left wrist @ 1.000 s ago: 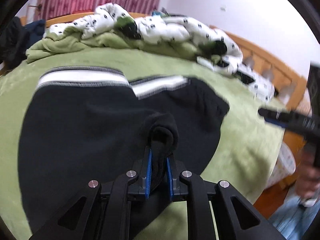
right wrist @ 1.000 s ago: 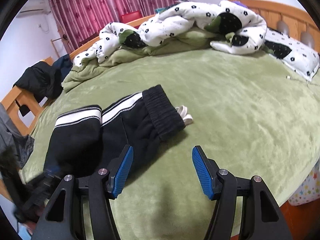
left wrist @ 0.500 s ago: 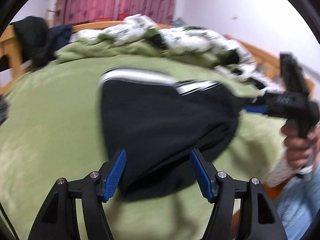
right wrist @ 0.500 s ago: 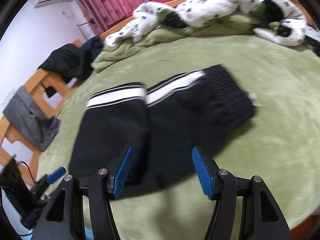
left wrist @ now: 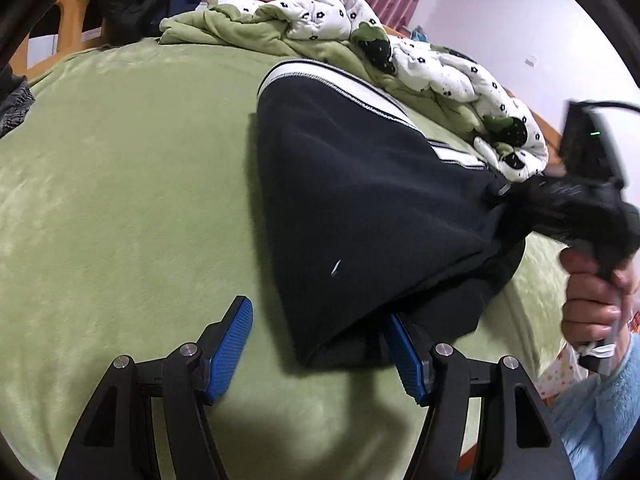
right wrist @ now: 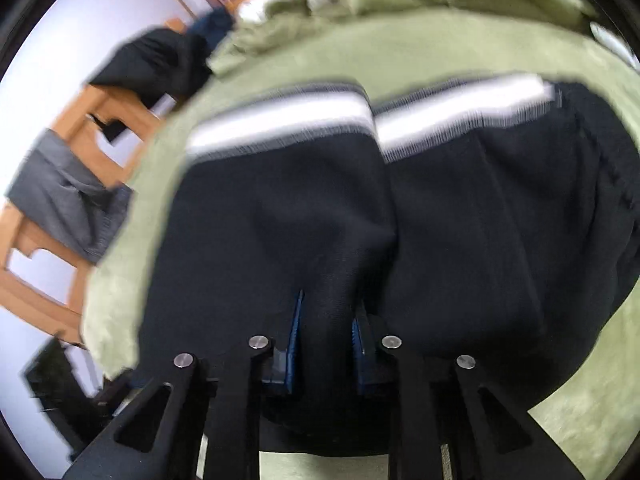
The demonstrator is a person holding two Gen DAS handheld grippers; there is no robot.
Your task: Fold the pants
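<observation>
left gripper (left wrist: 320,344): let go, now wide beside near pants (left wrist: 360,208) corner | right gripper (right wrist: 326,328): now closing on pants fold | next fold starting

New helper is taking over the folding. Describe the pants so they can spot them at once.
Start at the bed with the green cover. A crumpled flower-print quilt is heaped along its far side, and the pants lie in front of it. They are the only black garment on the cover, with a white stripe along one edge, and the right gripper is closing on them.
</observation>
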